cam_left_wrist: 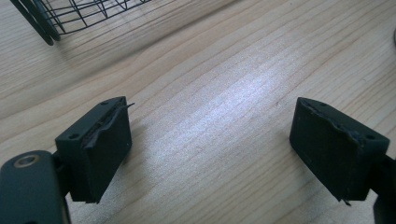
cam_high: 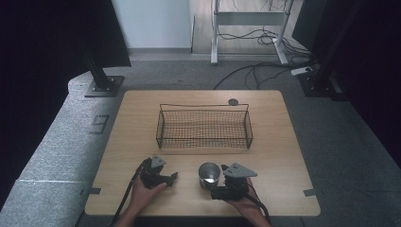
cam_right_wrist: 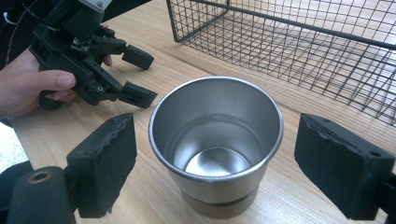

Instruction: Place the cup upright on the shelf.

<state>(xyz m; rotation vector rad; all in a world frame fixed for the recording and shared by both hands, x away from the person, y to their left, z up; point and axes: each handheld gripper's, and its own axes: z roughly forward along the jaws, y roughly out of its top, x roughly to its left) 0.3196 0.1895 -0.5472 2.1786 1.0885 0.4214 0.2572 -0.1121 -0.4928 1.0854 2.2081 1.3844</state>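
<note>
Lying on a wooden table [cam_high: 283, 142], items are listed left to right, each placed relative to the wire basket [cam_high: 204, 126].

1. Left gripper [cam_high: 173, 177]: sitting on the near side of the basket, below its left end, held by the person's left hand [cam_high: 142, 191]. In the left gripper view its 2 jaws are standing wide apart over bare wood, released and grasping nothing; a corner of the basket is showing at the top left. In the right gripper view it [cam_right_wrist: 137, 74] is lying left of the cup.

2. Steel cup [cam_high: 209, 175]: standing upright and empty on the table, near side of the basket, below its middle, well apart from it. In the right gripper view the cup [cam_right_wrist: 215, 140] is sitting between the 2 black jaws, with a gap showing on each side of its rim.

3. Right gripper [cam_high: 213, 189]: sitting just beside the cup, on the side away from the basket, held by the right hand [cam_high: 246, 203]. Its jaws are flanking the cup without pressing it, released.
</note>
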